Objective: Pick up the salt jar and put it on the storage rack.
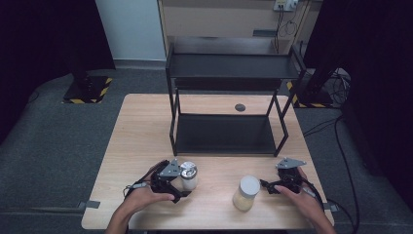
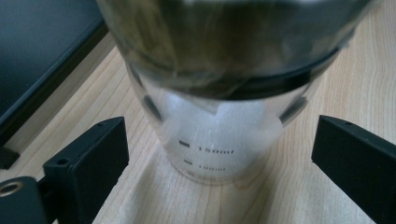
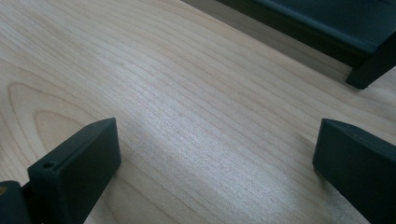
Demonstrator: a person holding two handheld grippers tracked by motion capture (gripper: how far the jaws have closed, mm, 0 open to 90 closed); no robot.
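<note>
Up close, printed marks on beaker point(image 2: 219, 135)

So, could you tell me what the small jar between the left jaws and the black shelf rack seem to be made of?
The small jar looks like clear plastic or glass: the wood grain shows through its wall and printed volume marks sit on it; which of the two, I cannot tell. Its cap shines like foil or metal. The shelf rack seems to be matt black painted metal, judging by its thin straight legs and flat shelves.
</note>
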